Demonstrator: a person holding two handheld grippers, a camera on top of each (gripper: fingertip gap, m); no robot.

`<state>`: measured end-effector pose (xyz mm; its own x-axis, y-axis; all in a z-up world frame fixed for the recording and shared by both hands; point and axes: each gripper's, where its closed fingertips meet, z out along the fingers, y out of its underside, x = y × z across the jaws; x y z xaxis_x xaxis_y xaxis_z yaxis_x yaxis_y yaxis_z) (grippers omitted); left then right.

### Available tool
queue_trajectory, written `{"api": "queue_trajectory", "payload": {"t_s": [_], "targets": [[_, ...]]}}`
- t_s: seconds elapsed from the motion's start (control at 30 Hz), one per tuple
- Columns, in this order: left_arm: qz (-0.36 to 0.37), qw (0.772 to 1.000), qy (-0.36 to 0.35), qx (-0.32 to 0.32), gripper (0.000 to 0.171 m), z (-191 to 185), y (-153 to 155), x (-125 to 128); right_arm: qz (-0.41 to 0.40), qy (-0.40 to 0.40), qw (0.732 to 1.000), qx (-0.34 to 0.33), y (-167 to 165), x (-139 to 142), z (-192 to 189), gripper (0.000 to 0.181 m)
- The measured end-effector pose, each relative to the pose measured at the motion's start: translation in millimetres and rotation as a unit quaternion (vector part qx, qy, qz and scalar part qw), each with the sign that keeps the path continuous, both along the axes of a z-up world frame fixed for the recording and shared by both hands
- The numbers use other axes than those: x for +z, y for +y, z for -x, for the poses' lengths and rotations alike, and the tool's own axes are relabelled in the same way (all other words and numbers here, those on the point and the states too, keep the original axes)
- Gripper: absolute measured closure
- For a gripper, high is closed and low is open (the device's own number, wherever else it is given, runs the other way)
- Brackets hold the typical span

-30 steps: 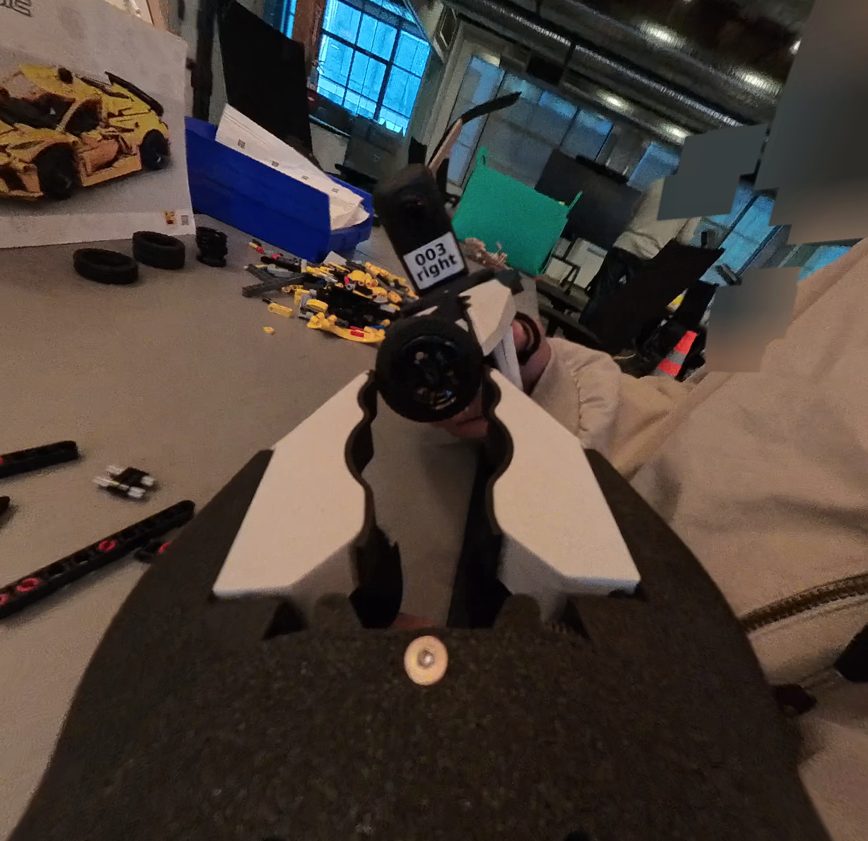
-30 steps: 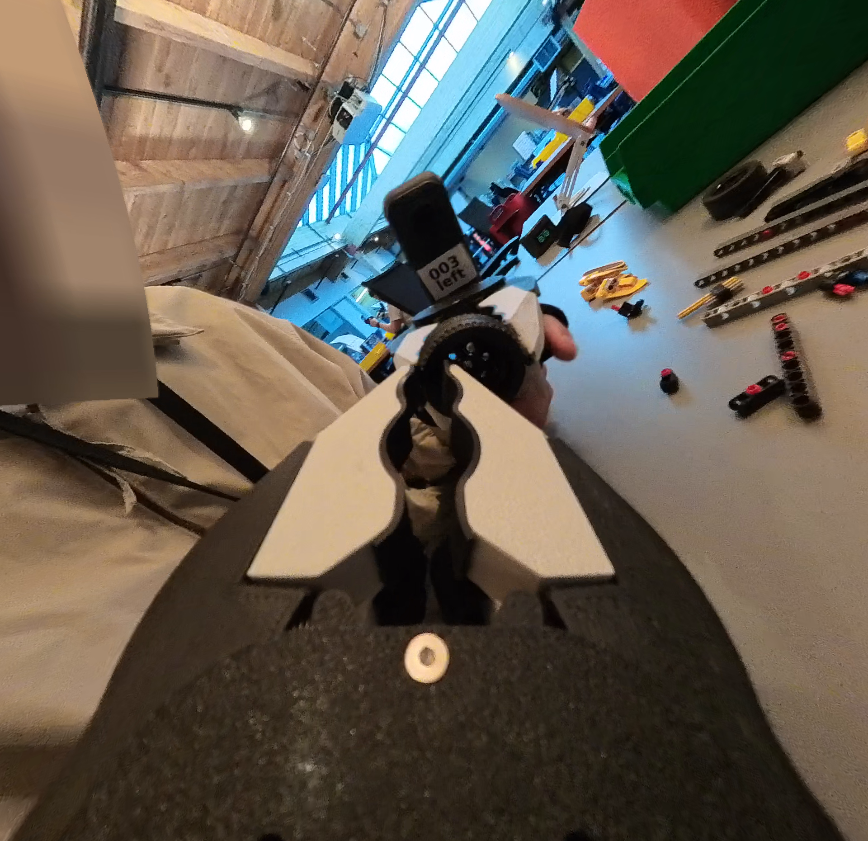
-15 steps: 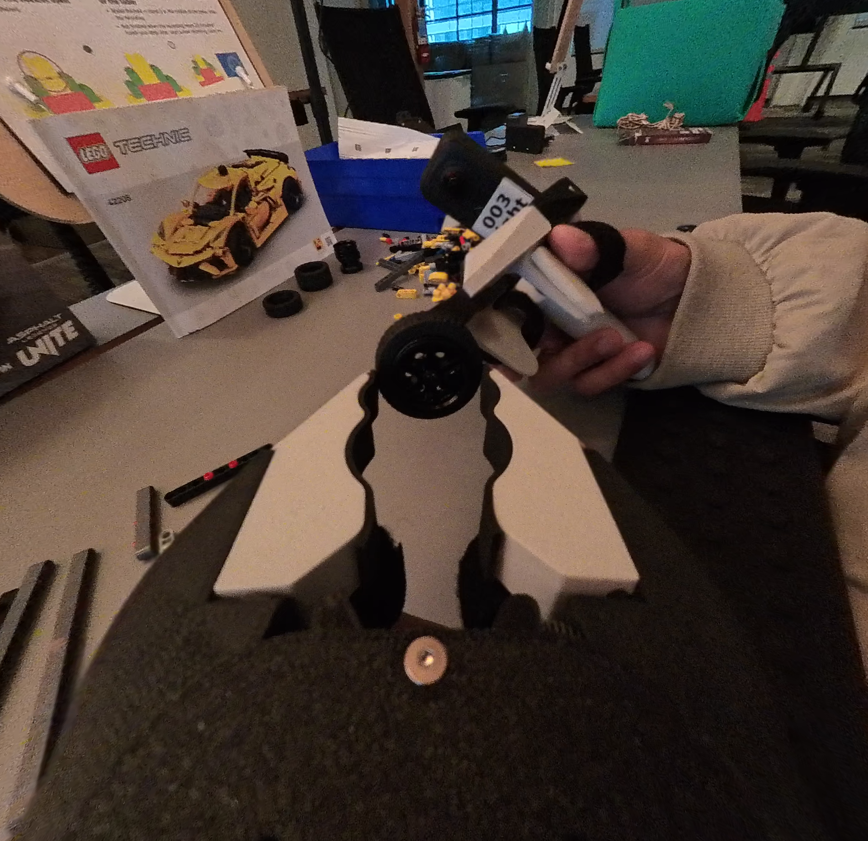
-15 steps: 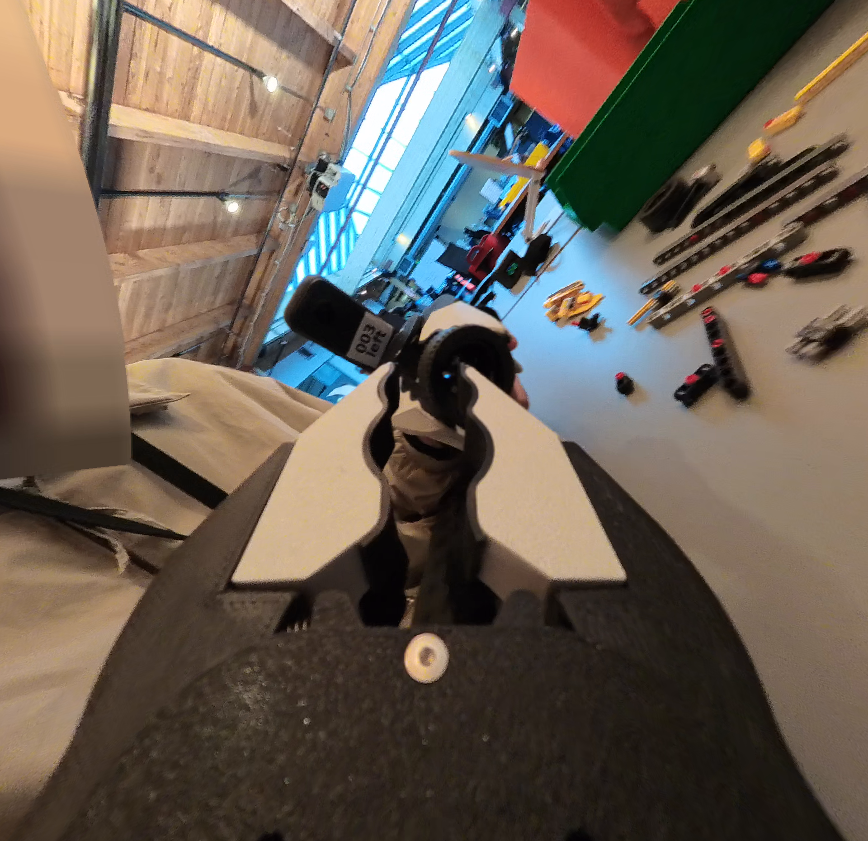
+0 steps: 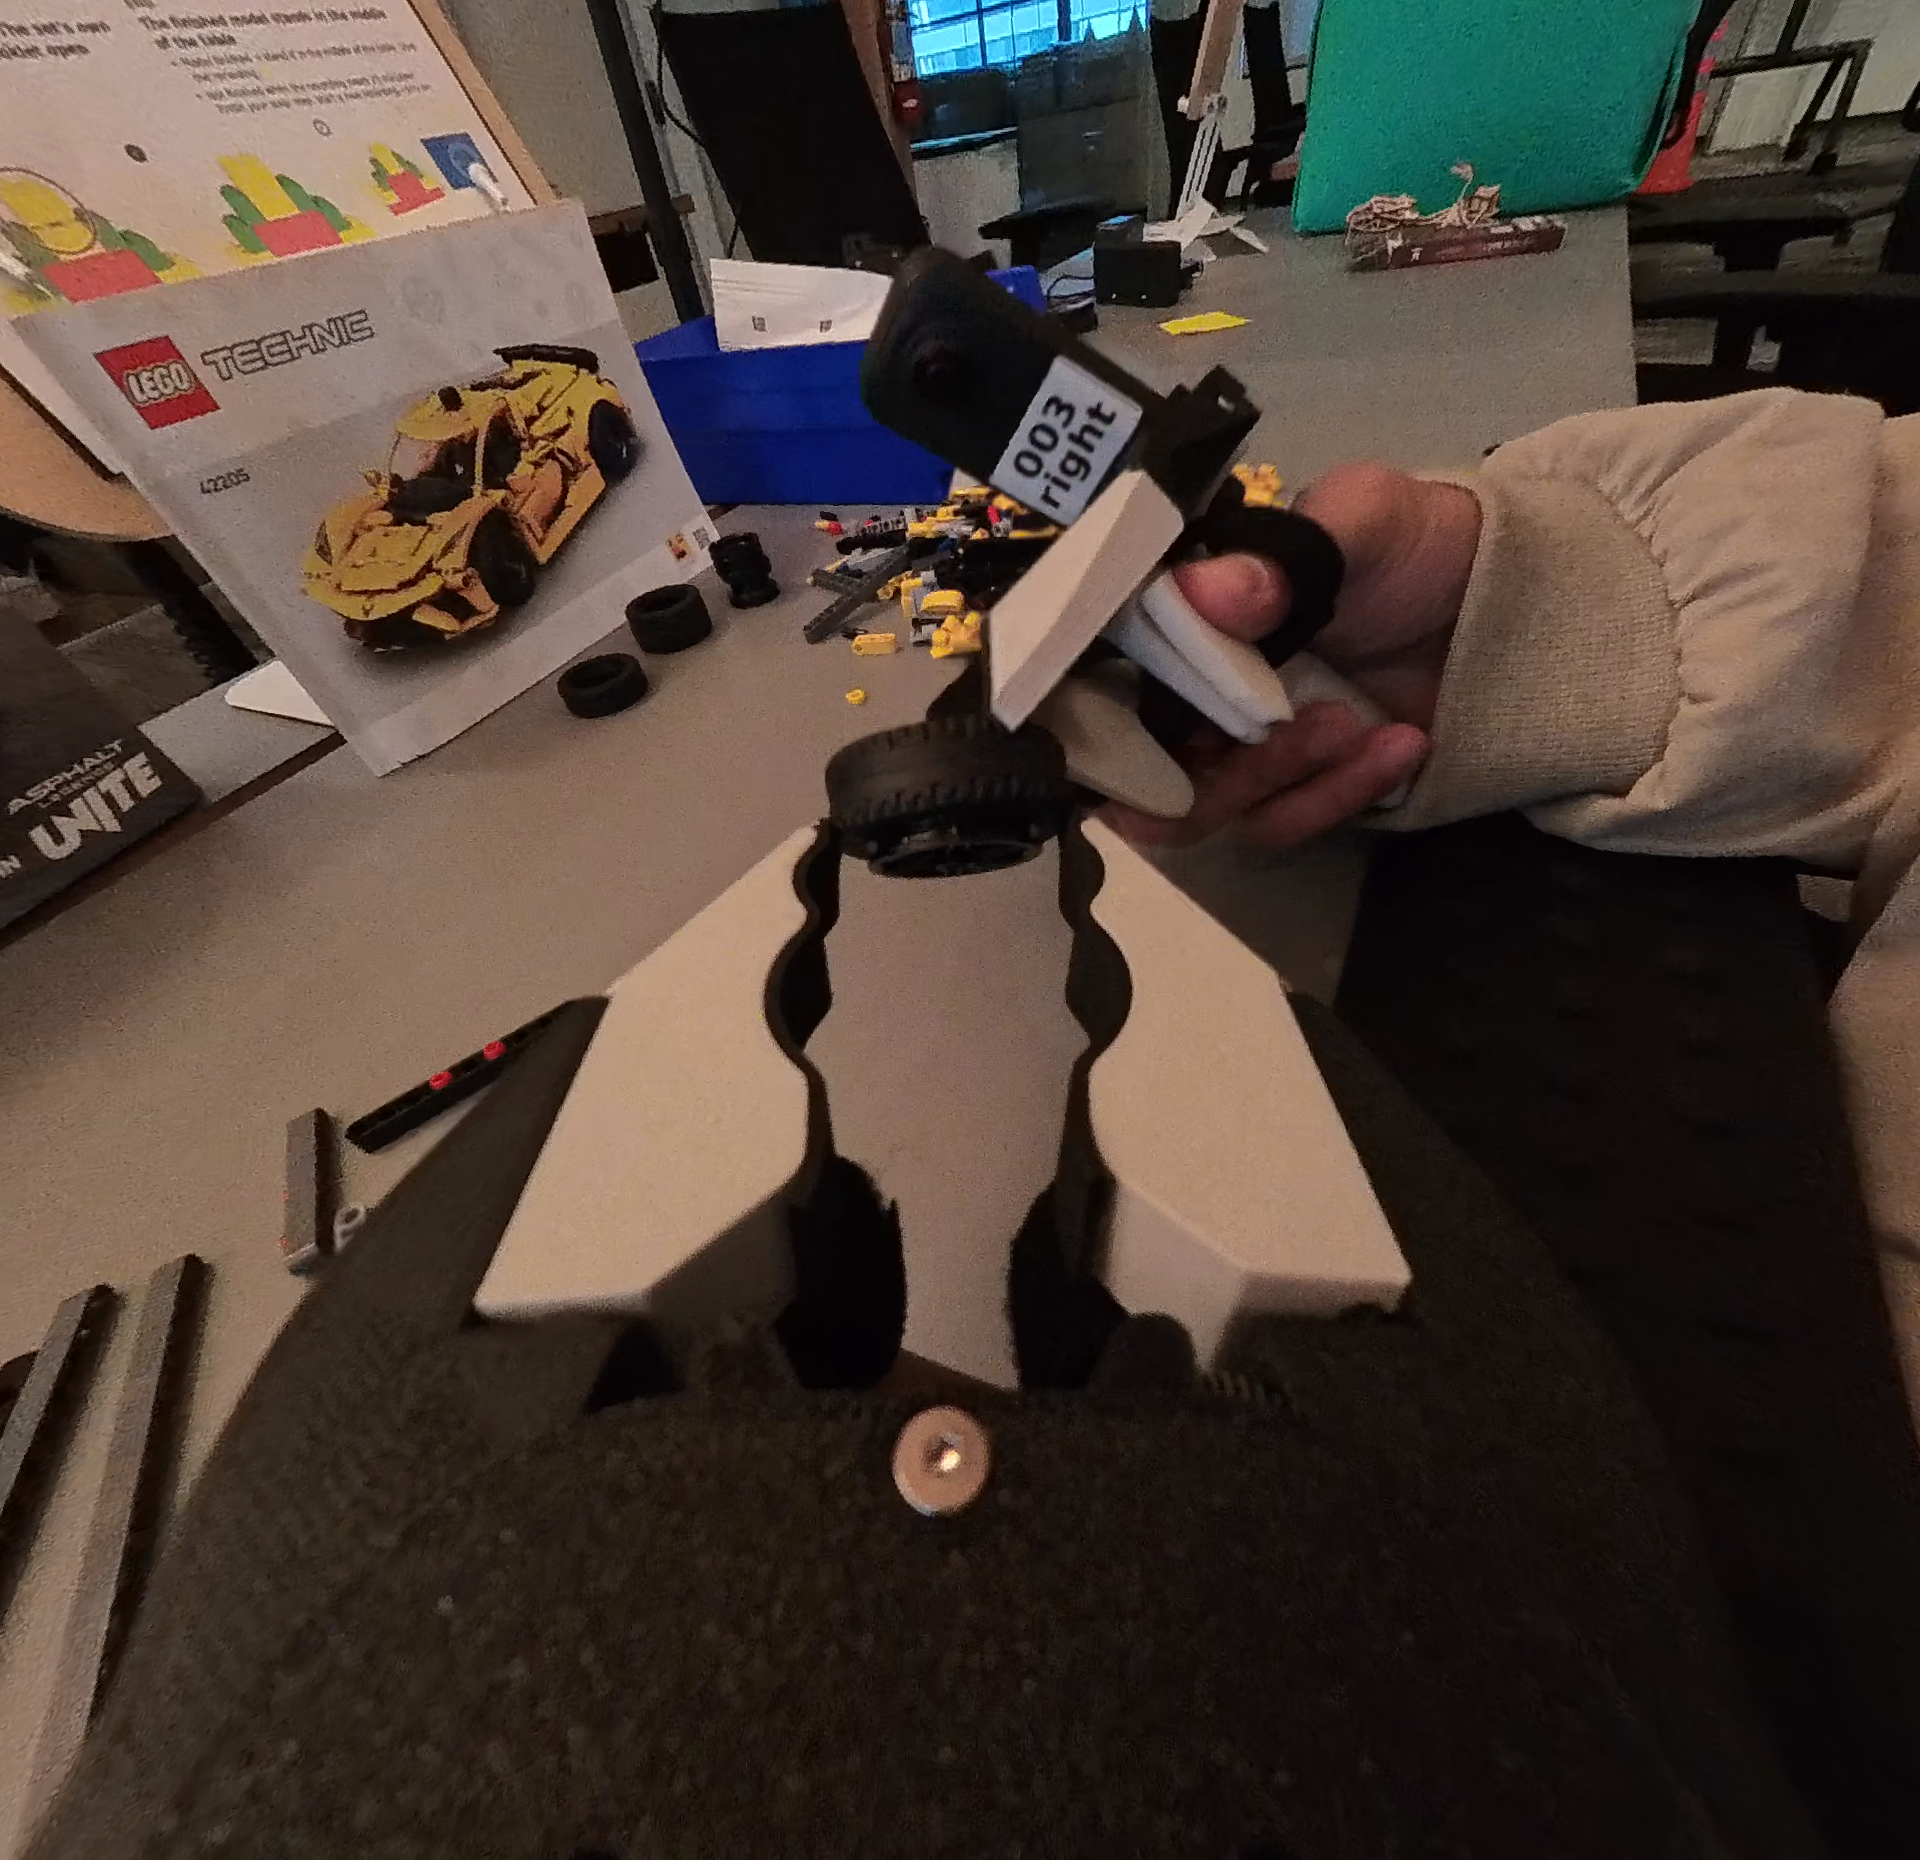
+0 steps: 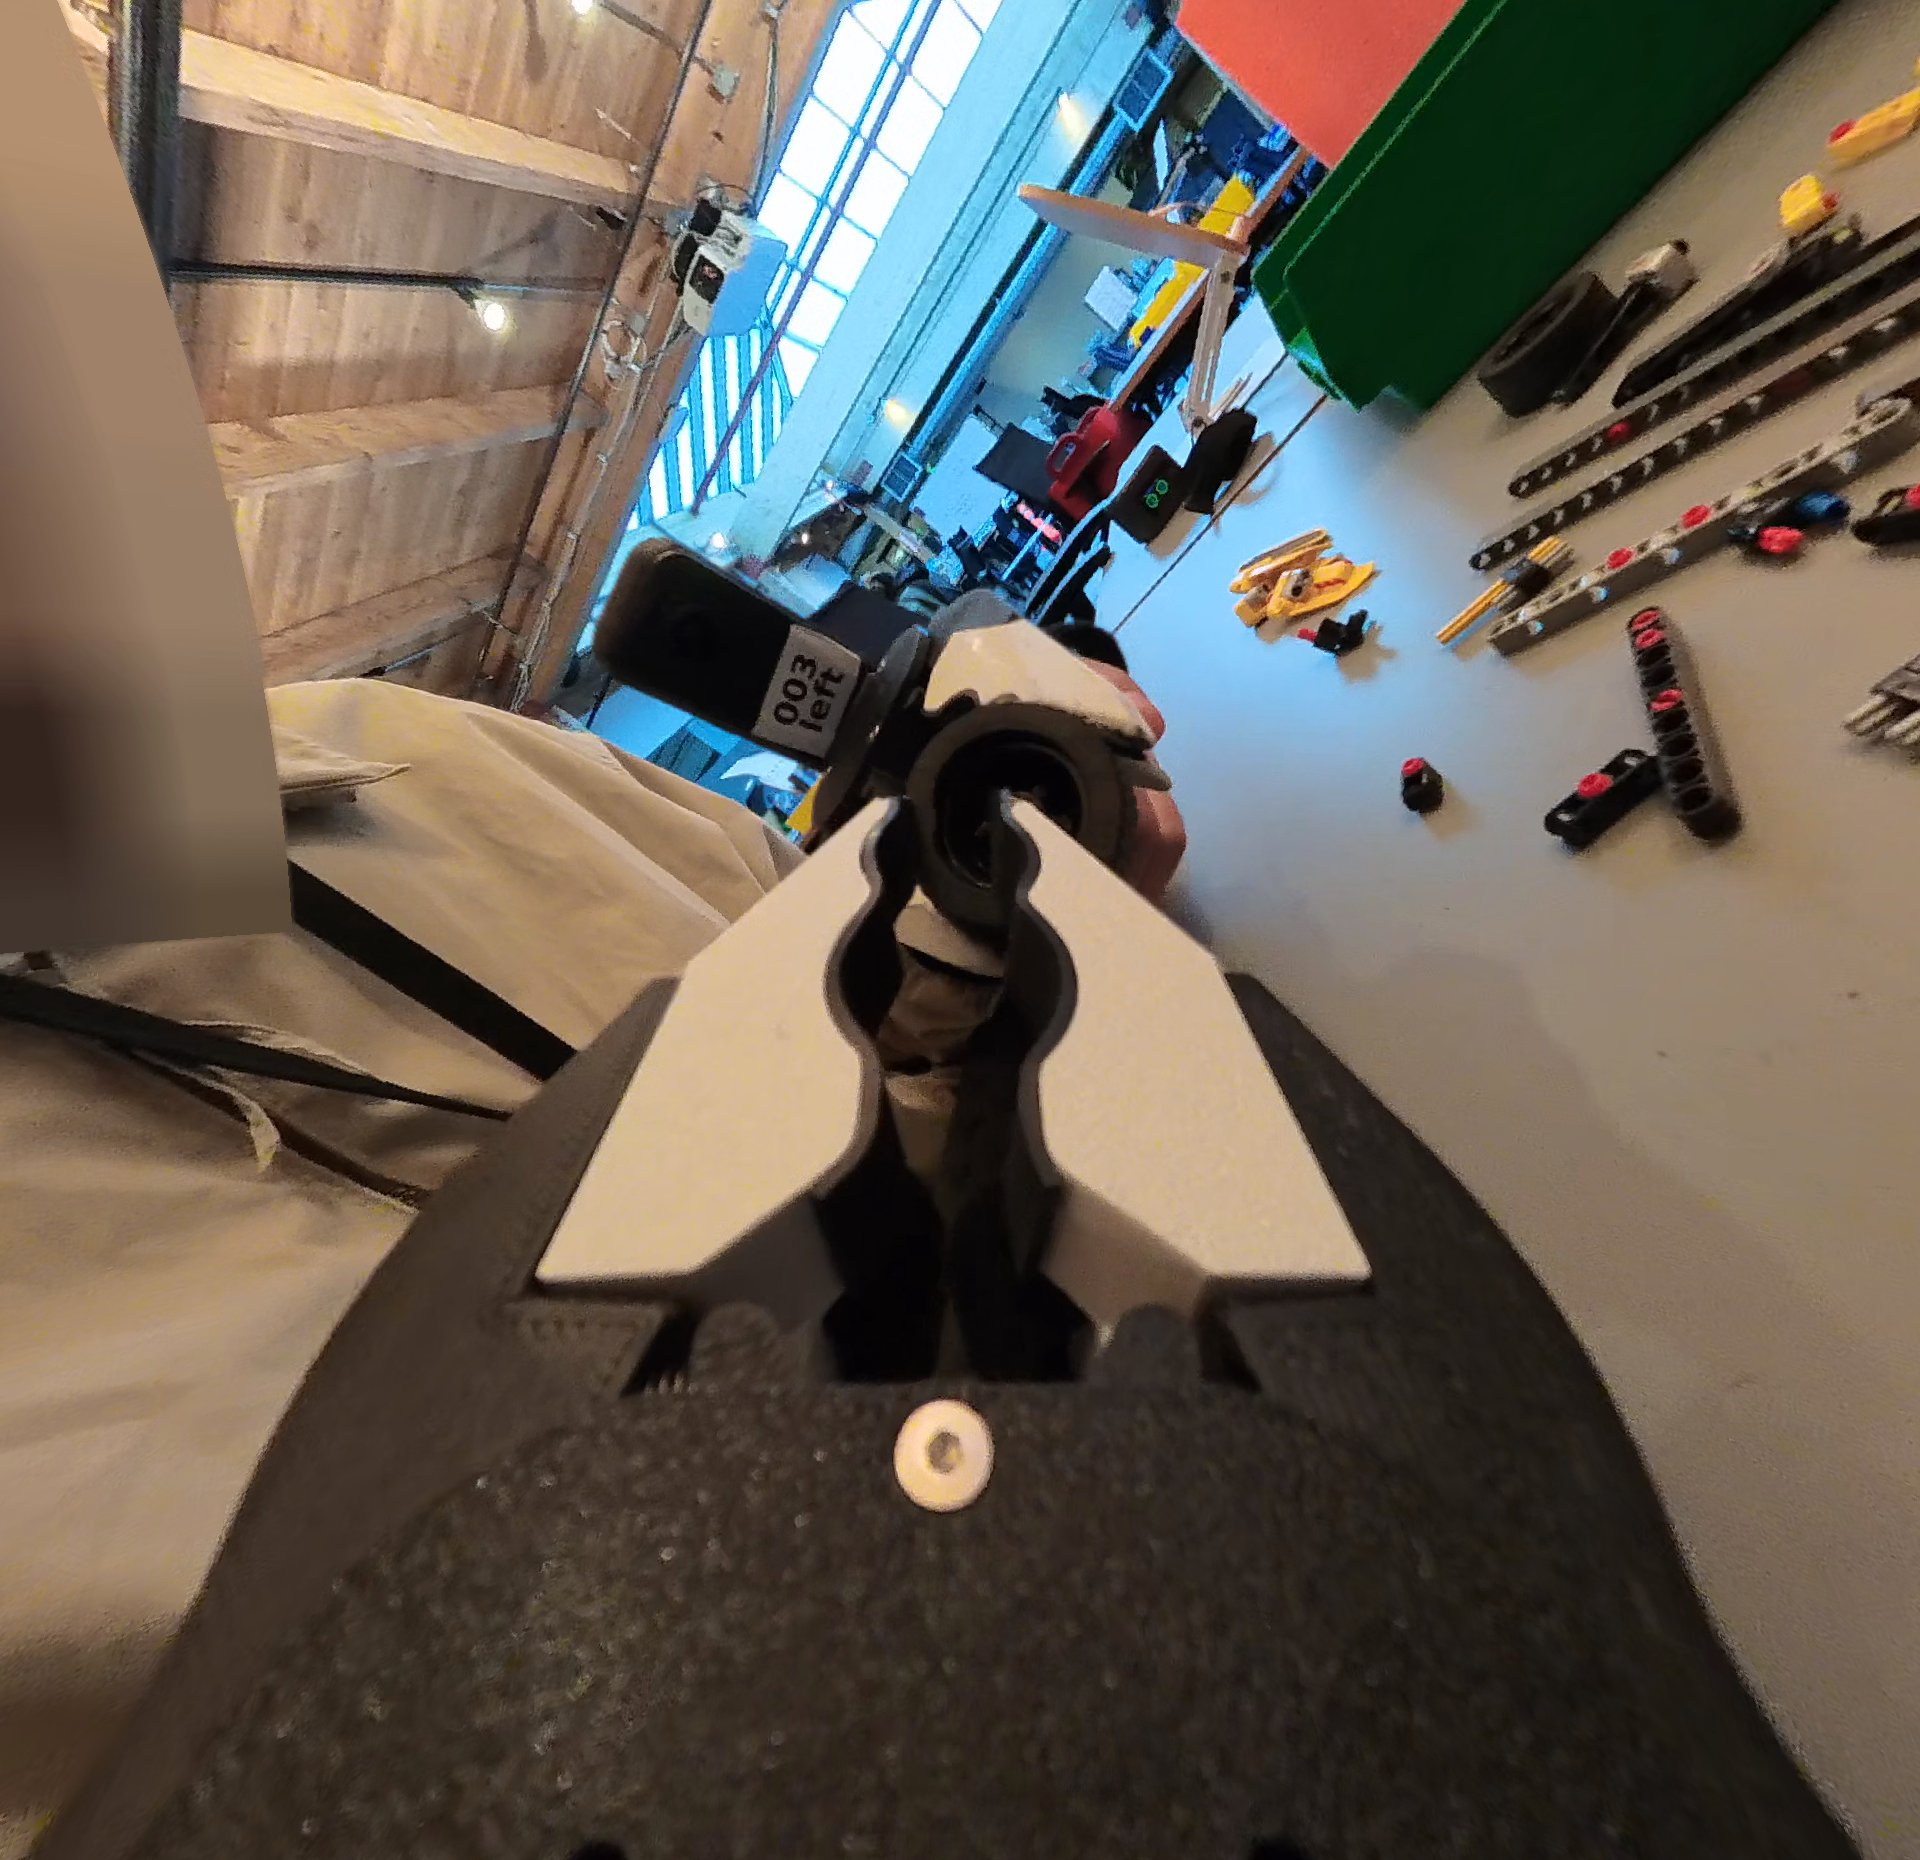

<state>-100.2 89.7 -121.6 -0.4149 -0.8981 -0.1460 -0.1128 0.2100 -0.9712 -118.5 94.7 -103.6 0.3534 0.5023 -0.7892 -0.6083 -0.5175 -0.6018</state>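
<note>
My left gripper (image 5: 945,854) is shut on a black wheel (image 5: 940,782), a tyre on a dark rim, held by its sides above the grey table (image 5: 312,927). The tread faces this camera and the rim points down. My right gripper (image 5: 1039,740) comes in from the upper right and meets the wheel's far side. In the right wrist view my right gripper (image 6: 951,813) pinches the wheel's (image 6: 1107,810) tyre wall, with one fingertip inside the hollow and one outside. A white finger (image 6: 1023,672) of the left gripper shows against the tyre.
A booklet picturing a yellow car (image 5: 416,480) leans at the back left, with loose tyres (image 5: 665,615) before it. A blue bin (image 5: 790,408) and a pile of yellow and black parts (image 5: 935,574) lie behind. Beams with red pins (image 6: 1683,460) lie beside a green bin (image 6: 1558,200). The tips of both grippers are at nearly the same place.
The wheel has tipped in my left gripper from face-on to tread-on. My right gripper opened, then closed again on the tyre wall. Both hands swung round over the table.
</note>
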Motion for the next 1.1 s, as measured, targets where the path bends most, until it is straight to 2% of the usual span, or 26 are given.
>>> {"api": "queue_trajectory", "payload": {"t_s": [0.17, 0.3, 0.33, 0.4, 0.53, 0.6, 0.67, 0.7, 0.77, 0.83, 0.87, 0.93, 1.0, 1.07, 1.1], "targets": [[-0.021, 1.0, 0.001, -0.004, 0.128, 2, -3, -3, 0.01, -0.014, 1.0, 0.008, -1, -5, 2, 0.168], [-0.038, 0.999, -0.011, -0.01, 0.127, 3, -7, -2, 0.02, 0.024, 0.999, 0.036, -5, -5, 3, 0.17], [-0.046, 0.999, -0.006, -0.005, 0.126, 2, -6, -5, 0.036, 0.014, 0.999, 0.021, -1, -13, -1, 0.181], [-0.075, 0.997, -0.015, 0.006, 0.127, -1, -4, -5, 0.038, 0.027, 0.999, 0.017, 1, -12, -5, 0.181], [-0.094, 0.995, -0.032, 0.01, 0.127, -1, -2, -3, 0.011, -0.003, 1.0, 0.003, -2, -5, -8, 0.181], [-0.081, 0.995, -0.052, 0.011, 0.127, 1, -1, 5, -0.033, 0.039, 0.998, -0.045, -6, 13, -33, 0.177], [-0.033, 0.995, -0.092, 0.004, 0.127, 6, 2, 25, -0.027, 0.026, 0.996, -0.081, -4, 11, -47, 0.162], [-0.011, 0.994, -0.112, -0.008, 0.127, 10, 0, 33, -0.029, 0.026, 0.997, -0.062, -5, 11, -38, 0.155], [0.001, 0.993, -0.113, -0.027, 0.127, 13, -5, 34, -0.034, 0.059, 0.997, 0.026, -8, 17, -6, 0.143], [-0.019, 0.991, -0.124, -0.037, 0.127, 15, -11, 33, -0.013, 0.072, 0.994, 0.082, -9, 13, 13, 0.155], [-0.034, 0.991, -0.127, -0.036, 0.127, 15, -13, 31, -0.005, 0.07, 0.994, 0.083, -8, 11, 16, 0.157], [-0.061, 0.992, -0.114, -0.016, 0.127, 10, -10, 23, 0.001, 0.04, 0.998, 0.055, -5, 5, 10, 0.16], [-0.059, 0.997, -0.046, 0.006, 0.126, 0, -3, 2, 0.03, -0.039, 0.999, -0.012, 3, -14, -4, 0.161], [0.012, 0.999, 0.031, -0.017, 0.125, -1, -3, -10, 0.038, -0.174, 0.98, -0.084, 9, -33, -20, 0.166], [0.062, 0.996, 0.046, -0.033, 0.125, -1, -3, -7, 0.018, -0.218, 0.971, -0.098, 9, -30, -22, 0.166]]}}
